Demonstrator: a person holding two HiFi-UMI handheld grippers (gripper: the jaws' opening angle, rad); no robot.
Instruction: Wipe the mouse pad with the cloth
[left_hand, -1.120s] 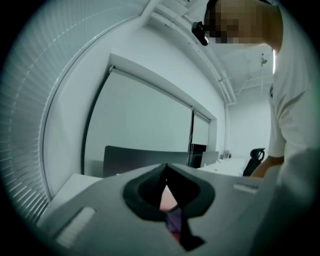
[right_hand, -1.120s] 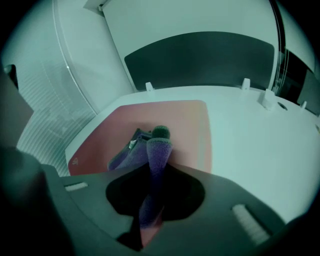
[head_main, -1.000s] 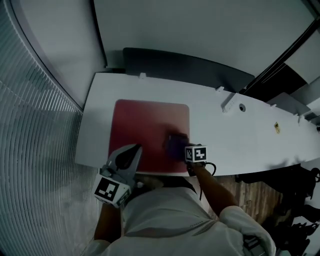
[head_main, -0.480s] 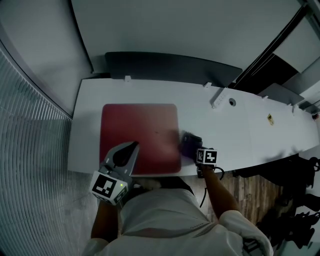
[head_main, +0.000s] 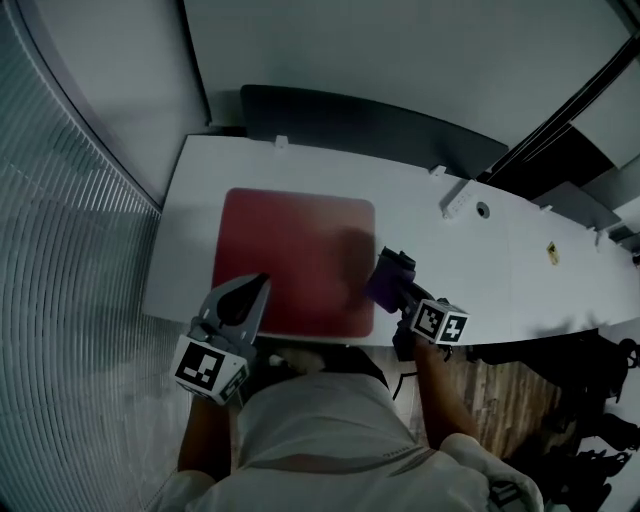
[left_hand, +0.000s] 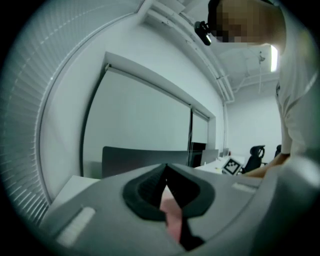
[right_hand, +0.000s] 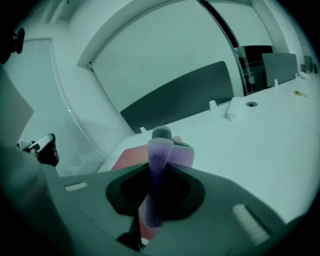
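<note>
Since our right gripper (head_main: 398, 290) pinches only a fold of the purple cloth (head_main: 388, 272) just right of the red mouse pad (head_main: 290, 260) at centre frame, and our left gripper (head_main: 252, 298) hangs closed and empty at lower left, we risk dragging the unpinned pad askew.

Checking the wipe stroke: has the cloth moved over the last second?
Yes. The cloth slid rightward, from on the mouse pad to past its right edge, over the white table.
</note>
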